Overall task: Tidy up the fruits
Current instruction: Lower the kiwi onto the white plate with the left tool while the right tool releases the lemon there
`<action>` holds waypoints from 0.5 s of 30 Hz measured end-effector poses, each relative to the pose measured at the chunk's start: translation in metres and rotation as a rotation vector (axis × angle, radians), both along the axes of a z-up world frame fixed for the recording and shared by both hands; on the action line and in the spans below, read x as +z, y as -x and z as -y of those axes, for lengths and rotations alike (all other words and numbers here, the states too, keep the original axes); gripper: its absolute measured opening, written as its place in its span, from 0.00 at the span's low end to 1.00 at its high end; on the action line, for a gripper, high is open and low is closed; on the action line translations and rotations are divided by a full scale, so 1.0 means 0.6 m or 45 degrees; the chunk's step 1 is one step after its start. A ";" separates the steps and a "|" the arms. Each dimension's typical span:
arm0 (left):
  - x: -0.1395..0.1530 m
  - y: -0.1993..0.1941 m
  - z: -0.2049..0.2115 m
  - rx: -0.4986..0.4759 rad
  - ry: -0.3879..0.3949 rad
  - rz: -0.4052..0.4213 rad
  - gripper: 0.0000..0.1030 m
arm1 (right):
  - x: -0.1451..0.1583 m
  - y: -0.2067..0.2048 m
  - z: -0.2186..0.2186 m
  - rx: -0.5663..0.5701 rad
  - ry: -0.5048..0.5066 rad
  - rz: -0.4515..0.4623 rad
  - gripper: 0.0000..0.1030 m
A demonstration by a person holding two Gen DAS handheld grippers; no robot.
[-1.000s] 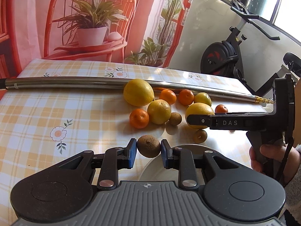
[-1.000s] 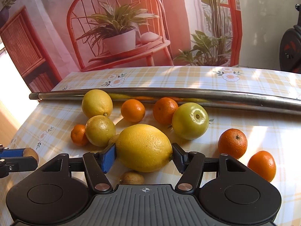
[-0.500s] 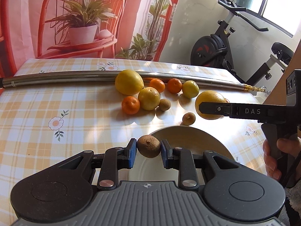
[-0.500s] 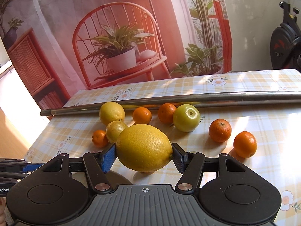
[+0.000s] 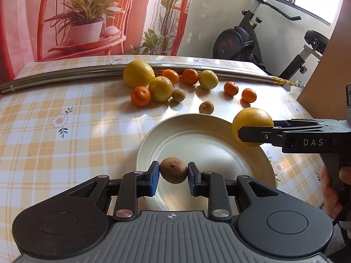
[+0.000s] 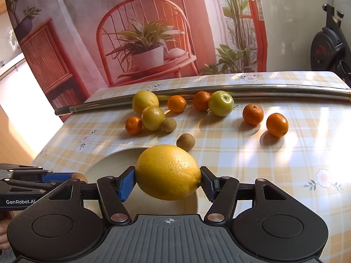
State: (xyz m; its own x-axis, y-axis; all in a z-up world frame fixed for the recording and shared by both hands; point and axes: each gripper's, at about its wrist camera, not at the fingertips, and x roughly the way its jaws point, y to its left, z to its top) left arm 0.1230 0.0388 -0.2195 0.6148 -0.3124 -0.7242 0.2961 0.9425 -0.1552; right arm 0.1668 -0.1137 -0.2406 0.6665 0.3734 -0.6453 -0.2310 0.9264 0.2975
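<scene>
Backdrop: printed cloth with a red chair and a potted plant hangs behind the table; an exercise bike [image 5: 245,41] stands off to the right of it.
Surface: checked yellow tablecloth [image 5: 65,144] with small flower prints, sunlit in the middle.
Rod: a long metal rod [image 5: 65,75] lies across the far side of the table, behind the fruit.
Plate: a cream plate [image 5: 219,131] sits at the near edge of the table, bare where I can see it.
My left gripper [image 5: 173,173]: its blue pads are pinched on a small brown fruit [image 5: 173,170], held in the air over the near part of the plate.
My right gripper [image 6: 167,180]: clamped on a big yellow citrus [image 6: 167,172], one pad on each end, held above the plate's right rim.
My right hand [image 5: 333,188]: wrapped round the handle, at the right edge of the left camera's view.
Loose fruit: a large yellow citrus [image 5: 138,73] against the rod, a smaller yellow one [image 5: 160,88] touching it in front, a yellow-green fruit [image 5: 208,79] further right.
Mandarins: five orange ones [image 5: 140,96] spread along the group, two of them well off to the right [image 5: 249,95].
Small brown ones: one [image 5: 178,94] just beside the smaller yellow citrus, another [image 5: 206,107] alone just beyond the plate's far rim.
</scene>
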 end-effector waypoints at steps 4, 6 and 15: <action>-0.007 0.007 0.004 -0.018 -0.009 -0.016 0.28 | 0.001 0.024 -0.011 0.026 0.006 -0.015 0.57; -0.011 0.010 0.006 -0.019 -0.022 -0.020 0.28 | -0.002 0.034 -0.016 0.037 0.002 -0.032 0.57; -0.020 0.017 0.013 -0.033 -0.059 -0.026 0.28 | -0.007 0.057 -0.036 0.051 0.081 -0.073 0.57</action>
